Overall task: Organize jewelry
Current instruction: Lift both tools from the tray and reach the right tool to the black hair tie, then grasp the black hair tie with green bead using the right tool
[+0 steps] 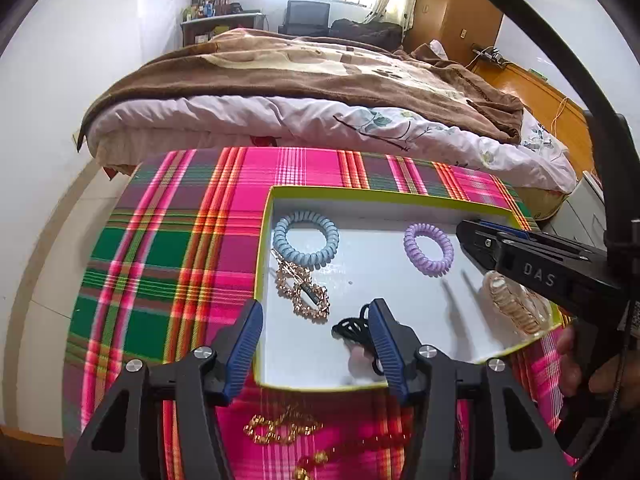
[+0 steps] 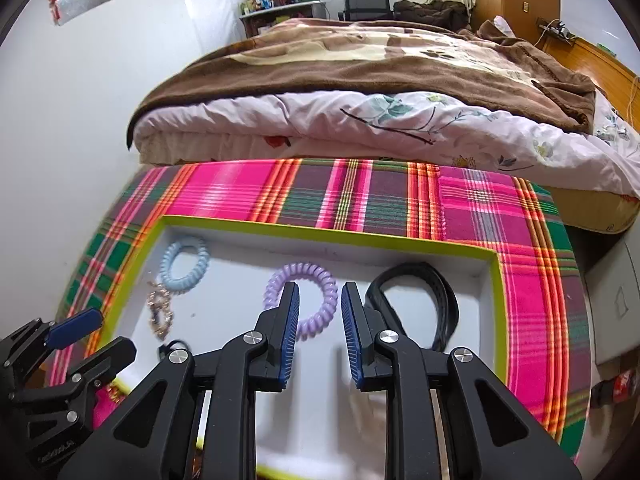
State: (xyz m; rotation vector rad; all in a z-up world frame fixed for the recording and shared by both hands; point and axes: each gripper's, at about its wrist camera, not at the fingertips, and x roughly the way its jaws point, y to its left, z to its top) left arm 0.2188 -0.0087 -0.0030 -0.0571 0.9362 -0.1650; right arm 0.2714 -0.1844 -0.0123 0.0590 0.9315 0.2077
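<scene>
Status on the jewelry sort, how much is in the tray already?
Done: blue coil hair tie, purple coil hair tie, gold hair clip and black strap lie in the tray. In hand: nothing; left gripper and right gripper open. Left: gold chain on the plaid cloth.

The left gripper point(image 1: 316, 324) points steeply downward with its jaws well apart and nothing pressed between the blue pads. The right gripper point(image 2: 320, 304) tilts down likewise, jaws parted by a narrower gap, empty. A hand point(image 1: 580, 364) grips its handle.
</scene>
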